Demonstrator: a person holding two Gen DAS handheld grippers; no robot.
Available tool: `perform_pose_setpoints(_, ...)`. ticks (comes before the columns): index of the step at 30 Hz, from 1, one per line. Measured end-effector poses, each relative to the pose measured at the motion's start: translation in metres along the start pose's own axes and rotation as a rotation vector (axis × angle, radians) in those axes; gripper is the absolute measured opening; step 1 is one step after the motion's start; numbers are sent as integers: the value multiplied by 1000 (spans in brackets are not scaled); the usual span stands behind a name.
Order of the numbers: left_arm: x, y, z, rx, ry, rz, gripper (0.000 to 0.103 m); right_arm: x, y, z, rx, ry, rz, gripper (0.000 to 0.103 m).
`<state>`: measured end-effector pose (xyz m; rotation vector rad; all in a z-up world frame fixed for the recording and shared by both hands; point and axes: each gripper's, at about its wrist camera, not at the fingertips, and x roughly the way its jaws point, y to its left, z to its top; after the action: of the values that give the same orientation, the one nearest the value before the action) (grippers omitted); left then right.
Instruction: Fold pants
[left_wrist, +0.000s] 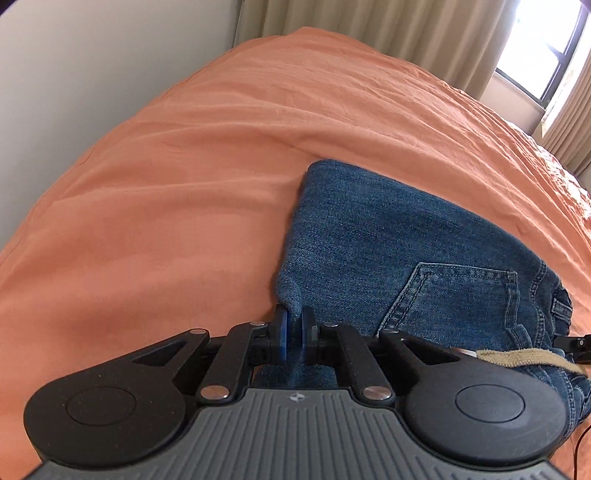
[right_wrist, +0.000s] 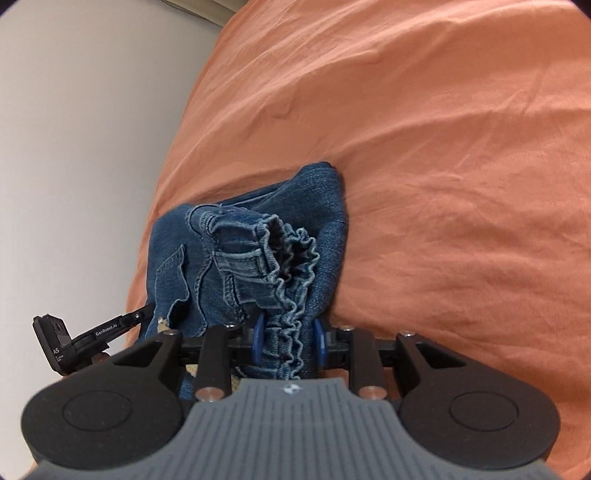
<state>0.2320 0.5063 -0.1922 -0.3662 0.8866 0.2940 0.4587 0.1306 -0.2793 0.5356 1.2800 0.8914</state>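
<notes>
Blue jeans (left_wrist: 388, 236) lie folded on an orange bedsheet (left_wrist: 184, 184), back pocket (left_wrist: 454, 295) facing up. My left gripper (left_wrist: 294, 332) is shut on the near left fold edge of the denim, its blue pads pinching the cloth. In the right wrist view the jeans (right_wrist: 177, 240) are bunched, with the ruffled elastic waistband (right_wrist: 295, 266) running down into my right gripper (right_wrist: 289, 338). Its blue pads stand a little apart with the thick waistband filling the gap between them. Part of the left gripper (right_wrist: 55, 343) shows at the left edge of the jeans.
The orange sheet (right_wrist: 443, 166) stretches far beyond and to both sides of the jeans. A pale wall (left_wrist: 74, 92) runs along the bed's left side. Curtains (left_wrist: 369, 26) and a bright window (left_wrist: 535, 48) stand behind. A beige strap (left_wrist: 535, 356) lies across the jeans' near right.
</notes>
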Motion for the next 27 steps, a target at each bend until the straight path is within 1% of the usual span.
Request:
perform_pose_setpoints(1,-2,2,2,-5,2,-2,9,-2,5,-1,-22,-1,-20,26)
perform_pose_setpoints(2,-6,3,4,-12,6,3,14,-4,12,-2,-51,-5,-49,35)
perform_pose_setpoints(3,-11,3,5,-18,12,9,16,-8,20,-3,-85,-13,-76,41)
perform_pose_setpoints(5,-26,1,7,-3,3,27,17,-23,44,-10,-203,-65,-157,46)
perform_pose_setpoints(7,-46,-3,2,45,-25,41,18,-38,65,-22,-317,-121,-232,45)
perform_pose_setpoints(9,-66,-7,-8,76,-32,22,18,-51,86,-40,-431,-167,-249,42)
perform_pose_setpoints(10,-75,-10,-14,94,-45,21,18,-54,95,-50,-481,-178,-247,42)
perform_pose_setpoints(12,-88,-14,-29,123,-56,14,18,-59,110,-70,-596,-189,-255,37)
perform_pose_setpoints(14,-95,-16,-45,135,-68,11,18,-59,122,-90,-690,-193,-282,37)
perform_pose_setpoints(15,-95,-17,-50,142,-60,5,18,-57,125,-98,-715,-182,-294,37)
perform_pose_setpoints(17,-91,-15,-63,130,-32,9,18,-42,123,-101,-727,-161,-338,35)
perform_pose_setpoints(20,-77,-11,-77,124,-11,35,17,-26,110,-105,-695,-144,-408,36)
perform_pose_setpoints(21,-72,-11,-79,129,-4,40,17,-20,104,-100,-678,-138,-419,37)
perform_pose_setpoints(24,-57,-13,-79,135,18,54,16,-16,92,-94,-608,-122,-419,39)
perform_pose_setpoints(27,-52,-16,-76,137,27,71,16,-13,94,-90,-598,-101,-440,41)
